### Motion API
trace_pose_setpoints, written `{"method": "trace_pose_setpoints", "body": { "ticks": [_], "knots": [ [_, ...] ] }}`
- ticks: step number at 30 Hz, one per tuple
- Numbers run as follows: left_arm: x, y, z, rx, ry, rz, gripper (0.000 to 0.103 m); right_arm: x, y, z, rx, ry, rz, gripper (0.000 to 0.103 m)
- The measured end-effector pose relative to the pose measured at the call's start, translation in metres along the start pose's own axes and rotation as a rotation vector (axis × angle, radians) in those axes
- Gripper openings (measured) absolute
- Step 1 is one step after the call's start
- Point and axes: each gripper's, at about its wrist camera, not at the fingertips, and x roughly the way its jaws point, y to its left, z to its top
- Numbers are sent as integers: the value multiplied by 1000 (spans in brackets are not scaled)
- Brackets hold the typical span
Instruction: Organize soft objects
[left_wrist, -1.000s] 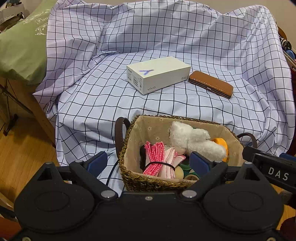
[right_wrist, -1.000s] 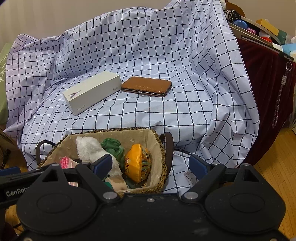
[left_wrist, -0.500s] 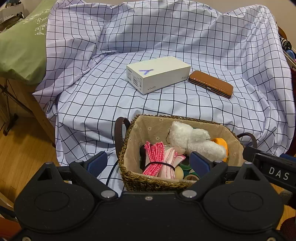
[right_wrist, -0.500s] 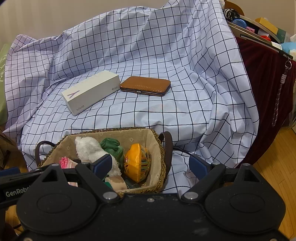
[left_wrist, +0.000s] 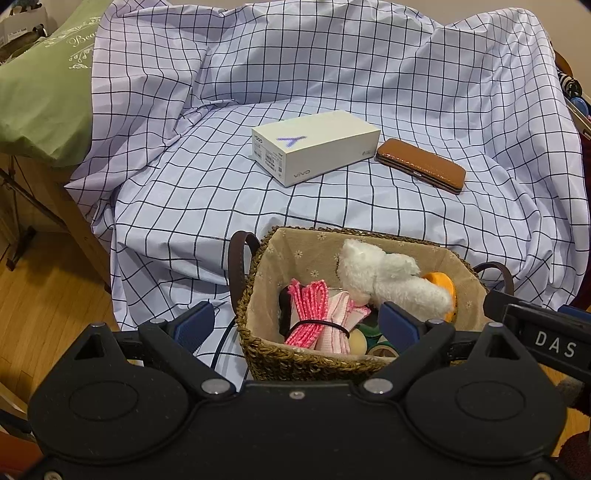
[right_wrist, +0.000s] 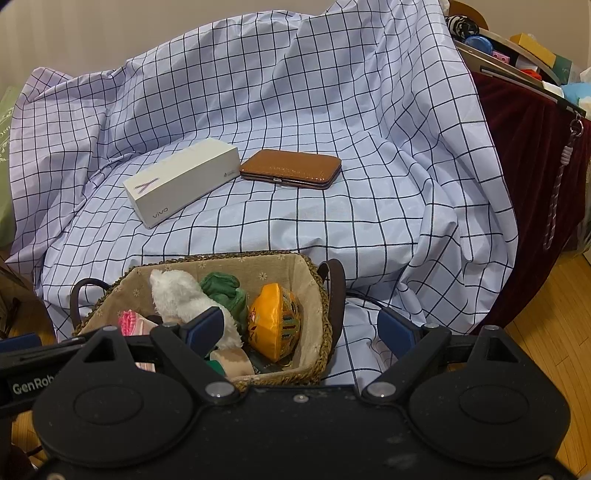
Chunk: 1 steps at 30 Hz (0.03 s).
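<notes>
Inside basket: white plush, pink cord

Left hand-held gripper: matte black housing, two round raised discs on top, silver screw heads at the linkage pivots, triangular cut-outs in the outer arms. Fingers carry blue pads.

Right hand-held gripper: same black body, discs, silver screws and triangular cut-outs; blue-padded fingers. Light dust specks on the housing.

Markings: white lettering "DAS" on one black side bar, "GenRob" on the other.
</notes>
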Motion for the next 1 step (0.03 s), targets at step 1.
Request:
{"method": "trace_pose_setpoints", "body": {
  "ticks": [1],
  "knots": [
    [0, 0, 0, -3, 0, 2, 93, 0, 0, -1, 1, 1, 0, 90]
  ]
}}
